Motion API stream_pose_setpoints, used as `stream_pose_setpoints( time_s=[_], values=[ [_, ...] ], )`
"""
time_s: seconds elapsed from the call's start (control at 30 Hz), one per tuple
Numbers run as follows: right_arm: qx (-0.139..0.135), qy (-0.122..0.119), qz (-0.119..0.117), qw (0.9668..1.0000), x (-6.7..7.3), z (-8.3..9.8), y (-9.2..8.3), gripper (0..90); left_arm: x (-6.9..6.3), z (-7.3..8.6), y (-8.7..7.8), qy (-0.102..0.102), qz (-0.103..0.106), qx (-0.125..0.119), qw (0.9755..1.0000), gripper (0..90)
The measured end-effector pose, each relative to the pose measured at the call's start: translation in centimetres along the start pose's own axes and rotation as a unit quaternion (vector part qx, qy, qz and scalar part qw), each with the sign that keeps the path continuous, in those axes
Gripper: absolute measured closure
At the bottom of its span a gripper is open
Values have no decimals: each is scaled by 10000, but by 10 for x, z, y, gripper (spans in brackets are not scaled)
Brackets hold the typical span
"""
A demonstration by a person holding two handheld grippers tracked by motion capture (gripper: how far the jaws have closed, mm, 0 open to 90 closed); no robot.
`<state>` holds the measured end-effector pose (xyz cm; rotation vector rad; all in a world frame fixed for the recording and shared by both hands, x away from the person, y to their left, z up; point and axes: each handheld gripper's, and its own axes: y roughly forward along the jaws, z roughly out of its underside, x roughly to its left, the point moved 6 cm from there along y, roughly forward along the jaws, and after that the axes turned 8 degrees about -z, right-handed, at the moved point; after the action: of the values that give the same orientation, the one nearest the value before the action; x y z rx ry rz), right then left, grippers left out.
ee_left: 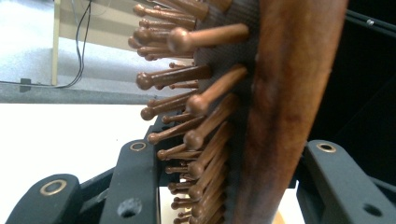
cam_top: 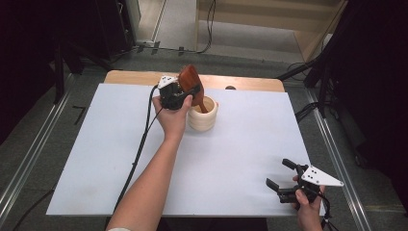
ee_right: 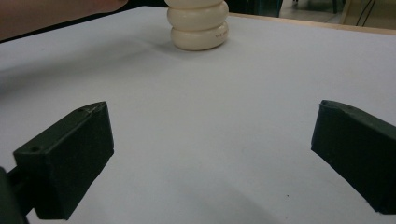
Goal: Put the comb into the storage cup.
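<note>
A brown wooden hairbrush (cam_top: 189,77) stands tilted, its handle down inside a cream ribbed cup (cam_top: 203,118) at the middle back of the white table cover (cam_top: 231,163). My left gripper (cam_top: 190,92) is shut on the brush just below its head. In the left gripper view the brush (ee_left: 280,93) fills the gap between the two black jaws, bristle pins pointing left. My right gripper (cam_top: 279,172) rests near the front right edge, open, with nothing between its fingers. The right gripper view looks across bare cover toward the cup (ee_right: 198,28), and the right gripper (ee_right: 215,154) is far from it.
The wooden table edge (cam_top: 240,82) shows behind the cover. Dark stands and cables lie on the floor around the table. A black cable (cam_top: 139,149) trails from my left gripper along the forearm.
</note>
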<state>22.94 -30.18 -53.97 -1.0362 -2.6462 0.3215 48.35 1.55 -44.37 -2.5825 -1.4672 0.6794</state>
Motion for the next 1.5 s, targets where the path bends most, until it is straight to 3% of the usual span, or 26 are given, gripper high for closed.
stream_pose_setpoints(
  time_s=[0.4,0.6,0.73,0.97,1.17,1.5],
  values=[
    [15,-9,-3,10000,0,0,1,0,3,6,2,-166,24,0,9999,524],
    [26,-32,8,10000,0,0,1,0,7,4,0,-101,-77,5,9999,462],
    [37,-47,16,10000,0,0,1,0,11,4,-2,-63,-121,72,9999,343],
    [45,-46,13,10000,1,0,1,0,8,7,-3,100,78,196,9997,150],
    [42,-43,6,10000,1,0,1,0,8,8,-4,180,62,258,9995,3],
    [41,-57,-1,10000,0,0,2,0,10,9,-7,323,-105,274,9990,0]
  ],
)
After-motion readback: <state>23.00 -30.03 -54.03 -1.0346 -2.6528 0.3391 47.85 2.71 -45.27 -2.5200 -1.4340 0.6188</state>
